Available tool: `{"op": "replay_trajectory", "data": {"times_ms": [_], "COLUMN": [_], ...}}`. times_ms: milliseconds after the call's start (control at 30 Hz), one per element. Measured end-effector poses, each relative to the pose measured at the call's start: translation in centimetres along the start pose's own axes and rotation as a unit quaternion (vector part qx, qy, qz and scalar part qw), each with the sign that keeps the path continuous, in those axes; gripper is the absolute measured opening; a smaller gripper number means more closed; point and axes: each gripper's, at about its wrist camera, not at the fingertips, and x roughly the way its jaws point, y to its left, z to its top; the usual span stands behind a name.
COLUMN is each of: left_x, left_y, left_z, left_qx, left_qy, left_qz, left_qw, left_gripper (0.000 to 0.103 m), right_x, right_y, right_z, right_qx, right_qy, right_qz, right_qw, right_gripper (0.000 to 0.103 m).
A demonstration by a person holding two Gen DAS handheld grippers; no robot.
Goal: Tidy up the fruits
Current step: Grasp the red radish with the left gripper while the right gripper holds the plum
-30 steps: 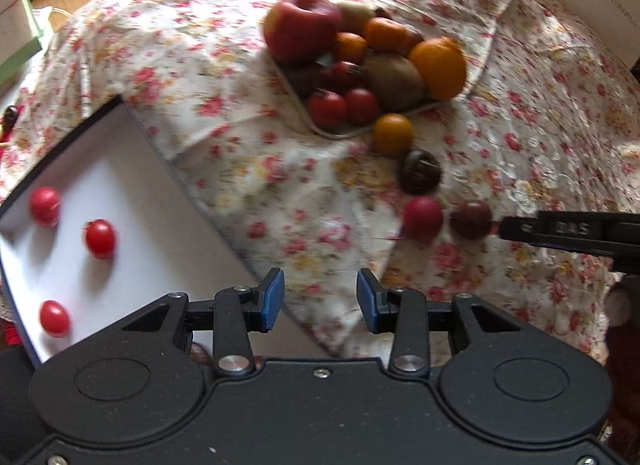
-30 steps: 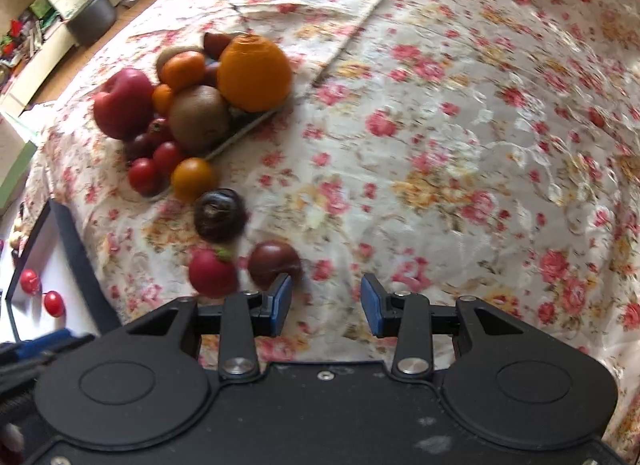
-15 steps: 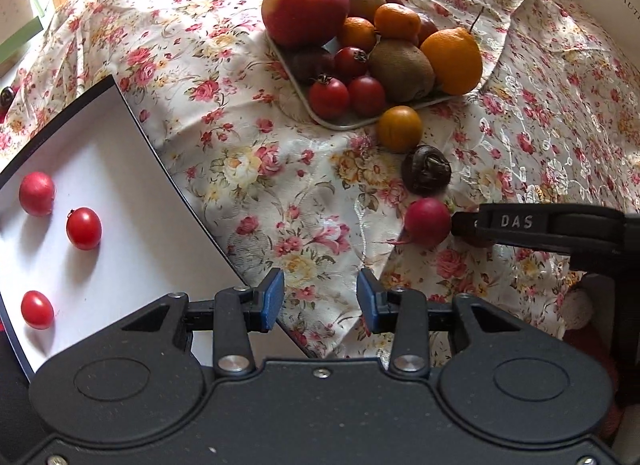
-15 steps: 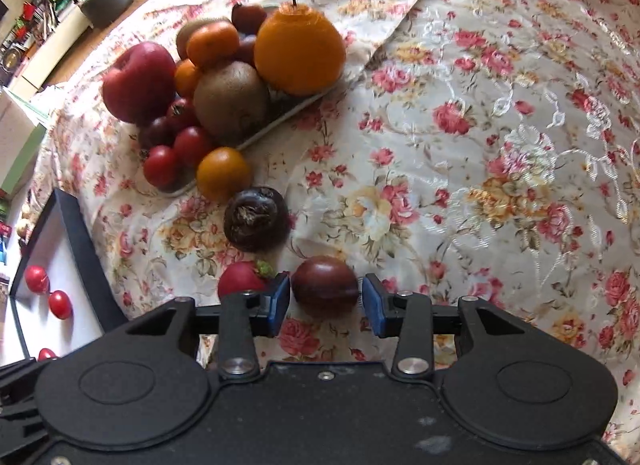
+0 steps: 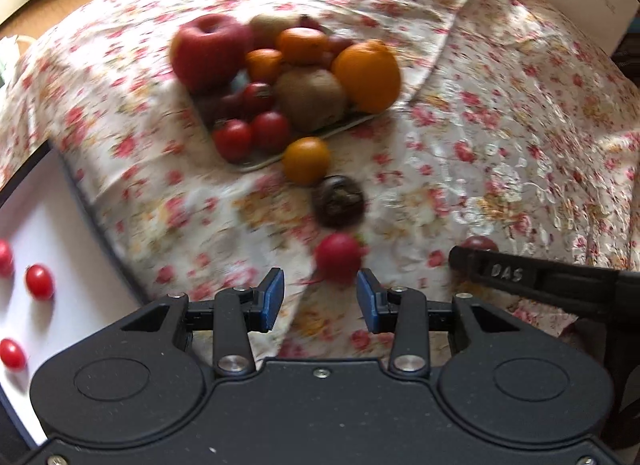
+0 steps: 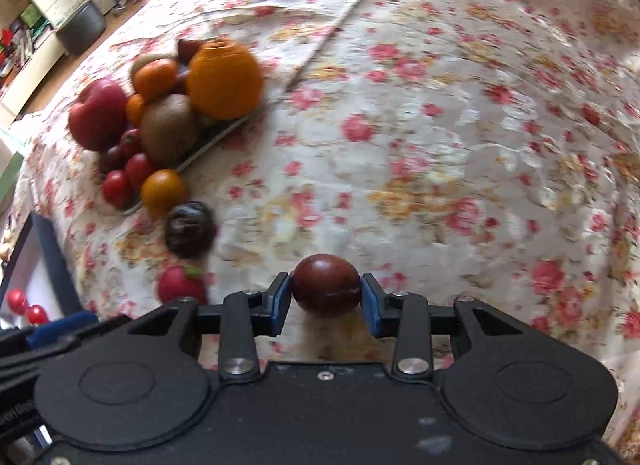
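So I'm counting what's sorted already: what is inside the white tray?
Inside the white tray, three small red tomatoes show in the left wrist view. The rest of the tray runs off frame or lies hidden behind the left gripper.

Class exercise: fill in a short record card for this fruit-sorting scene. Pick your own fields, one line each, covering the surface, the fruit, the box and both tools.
surface: floral cloth
tray: heaped with apple, orange, kiwi and small tomatoes
loose on cloth: orange tomato, dark wrinkled fruit, red radish-like fruit
white box, holds small red tomatoes
right tool: jaws have just been closing, pads pressing a dark red plum
left tool: open, nothing gripped, red fruit just ahead
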Motion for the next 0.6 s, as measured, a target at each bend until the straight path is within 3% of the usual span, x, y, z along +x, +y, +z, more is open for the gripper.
{"op": "replay_trajectory", "data": {"times_ms": [267,600], "left_x": [3.9,5.5], "left_y": [-3.5,-3.9], "left_z": [-0.3,-0.5], "left_qx": [0.042,0.042], "left_qy": [0.017,0.022], "left_qz": [0.083,0.11], "left_qw": [0.9955,0.9928], "left_gripper": [0.048,0.05], "right_x": [0.3,0.1], "right_y": [-2.0,-1.6], "right_z": [0.0,-0.4], "right_qx": [0.01,0.003], "right_qy": [-0.004,-0.012], "right_qz": [0.007,0.008], "right_qw": [1.0,1.0], "right_gripper": [0.039,0.039]}}
